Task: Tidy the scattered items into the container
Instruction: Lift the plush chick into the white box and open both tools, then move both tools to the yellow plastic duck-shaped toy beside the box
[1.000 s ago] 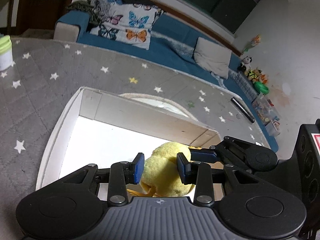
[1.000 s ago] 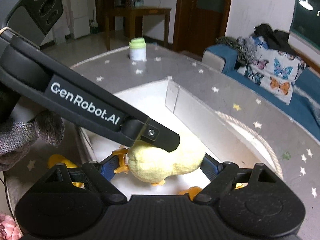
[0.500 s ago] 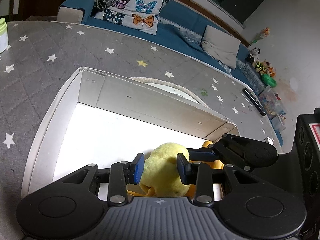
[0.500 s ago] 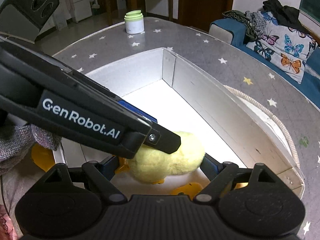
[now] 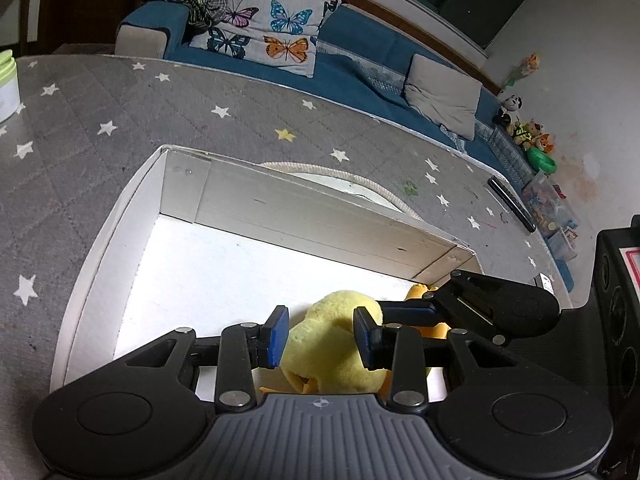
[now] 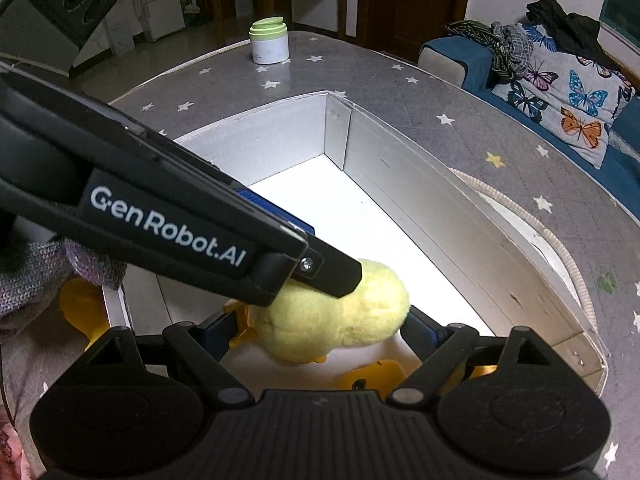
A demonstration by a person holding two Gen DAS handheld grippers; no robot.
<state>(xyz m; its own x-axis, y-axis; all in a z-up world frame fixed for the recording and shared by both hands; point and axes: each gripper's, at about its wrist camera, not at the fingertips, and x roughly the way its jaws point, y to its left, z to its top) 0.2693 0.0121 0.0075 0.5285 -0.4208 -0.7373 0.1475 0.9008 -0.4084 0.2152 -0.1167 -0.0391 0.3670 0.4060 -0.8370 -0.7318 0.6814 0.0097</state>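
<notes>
A yellow plush duck [image 5: 332, 344] with orange feet is held over the floor of the white cardboard box [image 5: 280, 216]. My left gripper [image 5: 320, 336] is shut on the duck from one side. My right gripper [image 6: 320, 330] is shut on the same duck [image 6: 340, 308] across its body. The right gripper's fingers [image 5: 420, 312] cross behind the duck in the left wrist view. The left gripper's arm [image 6: 168, 216] lies over the duck in the right wrist view. An orange part of the duck [image 6: 372, 376] shows below it.
The box stands on a grey star-patterned table [image 5: 100, 120]. A white jar with a green lid [image 6: 269, 40] stands at the far table edge. A round rope-edged mat [image 5: 352, 184] lies behind the box. A yellow item [image 6: 80, 312] lies outside the box's near wall. A blue sofa [image 5: 360, 64] is beyond.
Both grippers have carried the duck further in over the box and lower toward its floor. Both stay shut on it.
</notes>
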